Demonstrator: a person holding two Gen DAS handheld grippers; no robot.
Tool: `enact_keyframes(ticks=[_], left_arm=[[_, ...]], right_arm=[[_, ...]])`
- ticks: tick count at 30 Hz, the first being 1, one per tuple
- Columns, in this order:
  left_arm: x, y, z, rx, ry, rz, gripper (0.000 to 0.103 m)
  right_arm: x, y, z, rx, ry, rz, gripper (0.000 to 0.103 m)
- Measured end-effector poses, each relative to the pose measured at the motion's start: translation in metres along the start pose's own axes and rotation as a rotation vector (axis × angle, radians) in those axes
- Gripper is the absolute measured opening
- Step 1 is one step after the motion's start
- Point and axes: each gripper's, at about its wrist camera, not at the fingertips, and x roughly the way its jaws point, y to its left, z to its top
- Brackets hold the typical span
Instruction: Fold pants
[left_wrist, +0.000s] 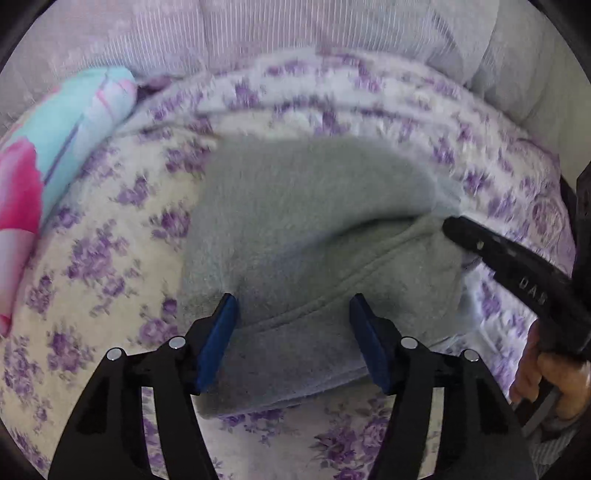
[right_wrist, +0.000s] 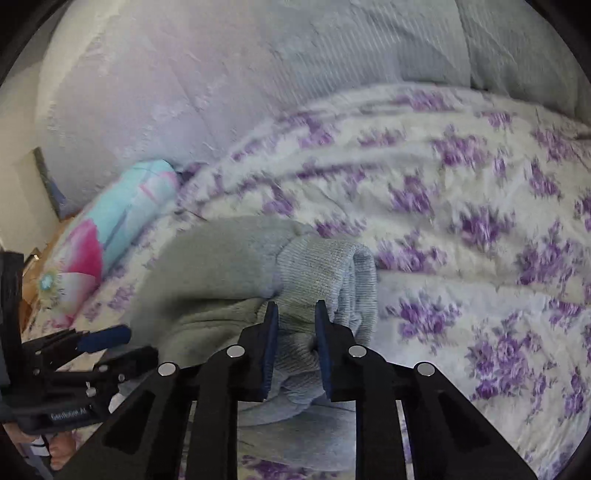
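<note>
A: Progress check; where are the pants (left_wrist: 295, 229)?

B: Grey fleece, on the bed (left_wrist: 110, 229) over the floral cover, roughly mid-bed, near the edge closest to the person; already doubled into a thick, compact bundle, layers stacked, ribbed cuff (right_wrist: 325, 266) on its right end.

A: Claws?

B: Right claw (right_wrist: 295, 332) pinching a bunch of the ribbed cuff fabric, pads pressed into it; left claw (left_wrist: 293, 325) spread, pads either side of the bundle's near fold, not squeezing, cloth between them but loose.

A: So done?

B: Mostly, I'd judge; main folds look made; what's left seems to be letting go on the right, maybe tidying the cuff end, which looks bunched and uneven; frames are blurry, can't tell how neat the far edge is.

A: Anything else?

B: Turquoise-pink pillow (left_wrist: 66, 147) toward the bed's far left corner; well apart.
</note>
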Motion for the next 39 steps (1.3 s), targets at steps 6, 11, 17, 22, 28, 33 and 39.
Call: enact_keyframes(ticks=[6, 11, 17, 22, 28, 33, 39], left_arm=[[-0.027, -0.003, -0.005, -0.009, -0.053, 0.017, 0.061], [-0.091, -0.011, -0.02, 0.014, -0.136, 0.089, 0.08], [-0.162, -0.033, -0.055, 0.098, -0.175, 0.186, 0.087], [-0.214, -0.041, -0.083, 0.094, -0.195, 0.21, 0.09], [-0.273, -0.045, -0.11, 0.074, -0.244, 0.215, 0.094], [-0.312, -0.044, -0.129, 0.067, -0.281, 0.209, 0.096], [-0.348, -0.037, -0.144, 0.032, -0.3, 0.193, 0.098]], right_arm=[[-0.029, -0.002, 0.003, 0.024, -0.017, 0.03, 0.021], [-0.105, 0.006, -0.007, 0.043, -0.076, -0.008, 0.044], [-0.195, 0.023, -0.06, 0.092, -0.096, -0.042, 0.063], [-0.249, 0.041, -0.092, 0.136, -0.098, -0.047, 0.071], [-0.305, 0.079, -0.1, 0.082, -0.143, -0.043, 0.083], [-0.346, 0.108, -0.106, 0.043, -0.177, -0.038, 0.09], [-0.393, 0.136, -0.114, -0.009, -0.255, -0.074, 0.099]])
